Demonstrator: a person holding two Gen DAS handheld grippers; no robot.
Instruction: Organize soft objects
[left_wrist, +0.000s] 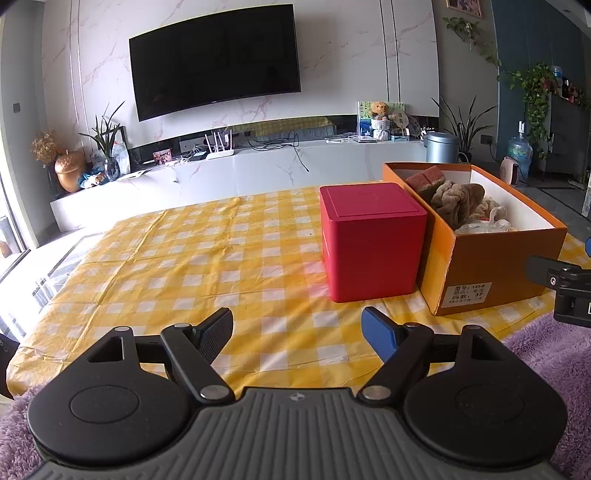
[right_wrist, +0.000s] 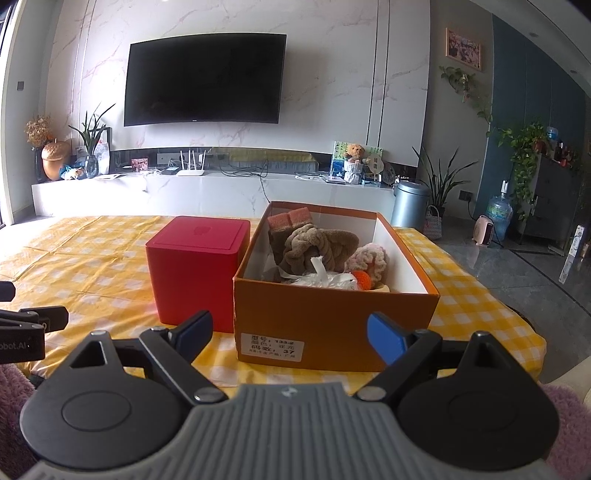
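Observation:
An orange cardboard box (right_wrist: 332, 321) (left_wrist: 491, 273) stands open on the yellow checked tablecloth (left_wrist: 184, 266). Inside it lie a brown plush cloth (right_wrist: 317, 245) (left_wrist: 460, 201), a red-brown sponge (right_wrist: 290, 218) (left_wrist: 424, 177), a pink knitted piece (right_wrist: 371, 258), a small orange ball (right_wrist: 362, 278) and crumpled clear plastic (right_wrist: 321, 280). A shut red cube box (right_wrist: 195, 266) (left_wrist: 369, 240) sits against its left side. My right gripper (right_wrist: 291, 336) is open just in front of the orange box, nothing between its fingers. My left gripper (left_wrist: 297, 330) is open over bare cloth, short of the red box.
A purple fluffy fabric (left_wrist: 554, 354) (right_wrist: 11, 384) lies at the near table edge beside both grippers. Beyond the table stand a white TV bench (right_wrist: 221, 192) with a router, plants and a teddy bear, a wall TV (right_wrist: 203, 79) and a grey bin (right_wrist: 410, 203).

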